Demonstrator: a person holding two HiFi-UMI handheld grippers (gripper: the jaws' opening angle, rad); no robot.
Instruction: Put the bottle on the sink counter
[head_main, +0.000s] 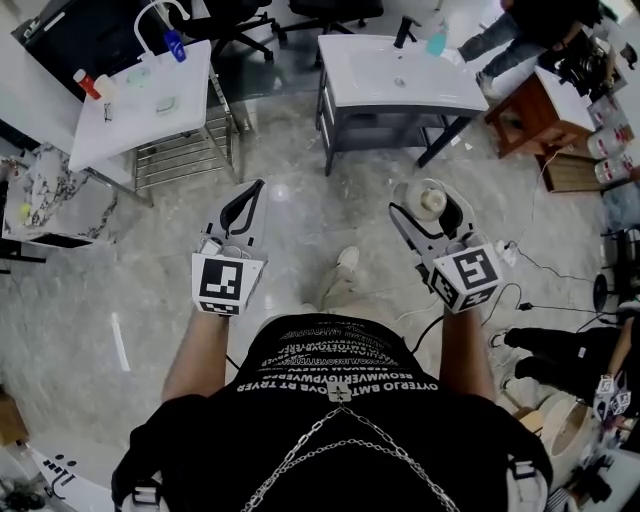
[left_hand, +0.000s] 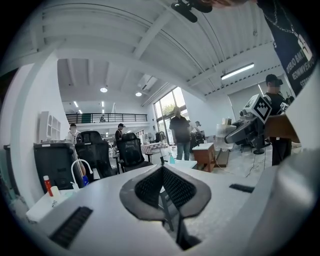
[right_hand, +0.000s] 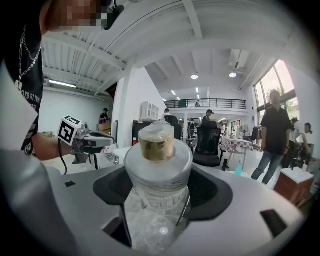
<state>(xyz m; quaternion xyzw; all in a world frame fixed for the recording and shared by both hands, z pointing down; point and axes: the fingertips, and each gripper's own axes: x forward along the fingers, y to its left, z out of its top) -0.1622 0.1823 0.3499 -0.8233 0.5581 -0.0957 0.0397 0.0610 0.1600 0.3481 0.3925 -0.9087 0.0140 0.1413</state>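
A clear glass bottle (head_main: 432, 202) with a cork-coloured stopper and a wide collar sits between the jaws of my right gripper (head_main: 433, 212), which is shut on it. In the right gripper view the bottle (right_hand: 157, 167) stands upright and fills the gap between the dark pads (right_hand: 210, 192). My left gripper (head_main: 252, 192) is held level with it, shut and empty, its ribbed pads (left_hand: 176, 186) meeting. The white sink counter (head_main: 440, 88) with a basin and black faucet (head_main: 404, 32) stands ahead across the floor, well beyond both grippers.
A second white table (head_main: 120, 125) with a curved tap, a blue bottle (head_main: 175, 46) and a red bottle (head_main: 86, 83) stands ahead left. A teal bottle (head_main: 437, 41) is on the sink counter. Office chairs, a wooden stool (head_main: 530, 110), floor cables and people surround the area.
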